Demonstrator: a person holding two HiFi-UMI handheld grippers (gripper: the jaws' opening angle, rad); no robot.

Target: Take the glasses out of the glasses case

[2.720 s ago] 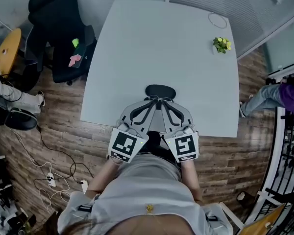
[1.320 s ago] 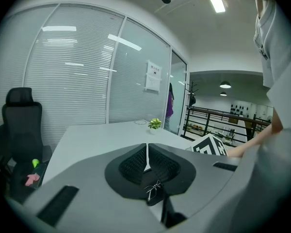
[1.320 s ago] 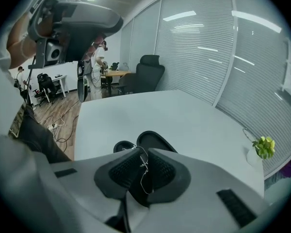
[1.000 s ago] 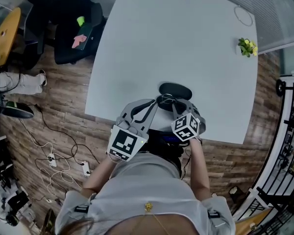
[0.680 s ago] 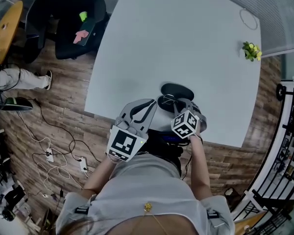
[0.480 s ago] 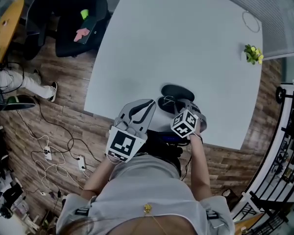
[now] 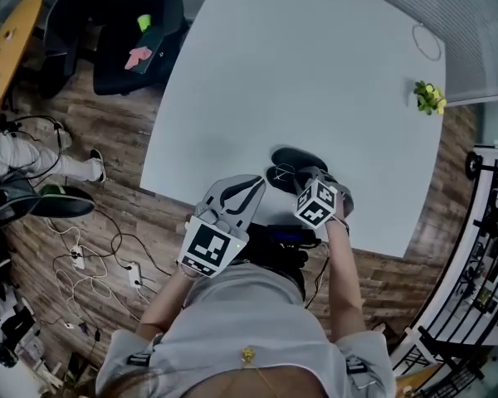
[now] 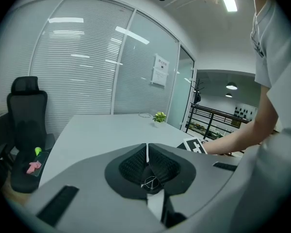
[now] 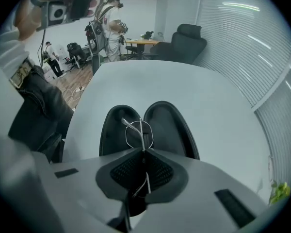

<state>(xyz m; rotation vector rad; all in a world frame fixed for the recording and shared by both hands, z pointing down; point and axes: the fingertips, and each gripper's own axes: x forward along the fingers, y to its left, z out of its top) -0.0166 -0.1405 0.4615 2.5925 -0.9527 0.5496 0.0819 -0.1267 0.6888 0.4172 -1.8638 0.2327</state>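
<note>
While tight in right gripper [image 9: 143, 152], one glasses [image 9: 135, 133]; one case [image 9: 169, 124].

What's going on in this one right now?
A person at a white table uses two handheld grippers. The right gripper is shut on thin wire-framed glasses over the open black glasses case, which lies on the table. The left gripper is shut on nothing, held aside from the case.

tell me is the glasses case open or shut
Open. The right gripper view shows the glasses case with both halves spread on the table; the right gripper pinches the glasses.
</note>
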